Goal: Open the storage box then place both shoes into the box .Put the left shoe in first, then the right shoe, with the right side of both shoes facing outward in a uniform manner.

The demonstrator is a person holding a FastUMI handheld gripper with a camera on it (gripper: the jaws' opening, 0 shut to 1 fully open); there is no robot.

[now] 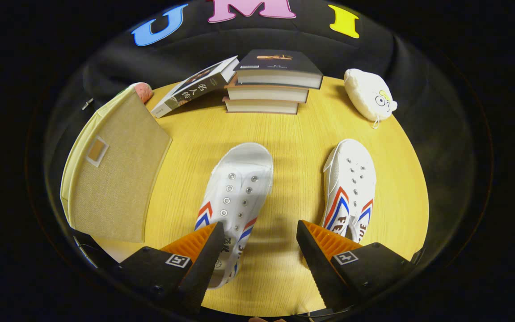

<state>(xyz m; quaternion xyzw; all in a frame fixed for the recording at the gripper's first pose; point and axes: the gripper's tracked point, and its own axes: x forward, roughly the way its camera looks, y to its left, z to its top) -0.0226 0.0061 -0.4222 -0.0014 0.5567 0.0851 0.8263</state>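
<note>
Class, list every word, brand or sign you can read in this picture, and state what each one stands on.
"名人传": on the cover of the leaning book.
"FE" and "UE": on the side of the shoe beyond the right finger.
Too blurred to read: the lettering on the other shoe and the cover print of the top book.
No text that can be made out: the tag on the storage box.
The gripper is open, its fingers above the shoes' heels.

Your gripper (259,235), fingers spread and empty, faces a bare strip of table (293,179) between the two shoes (239,192) (351,188), bounded beyond by the book stack (268,85), with the storage box (114,179) closing off the left side.
</note>
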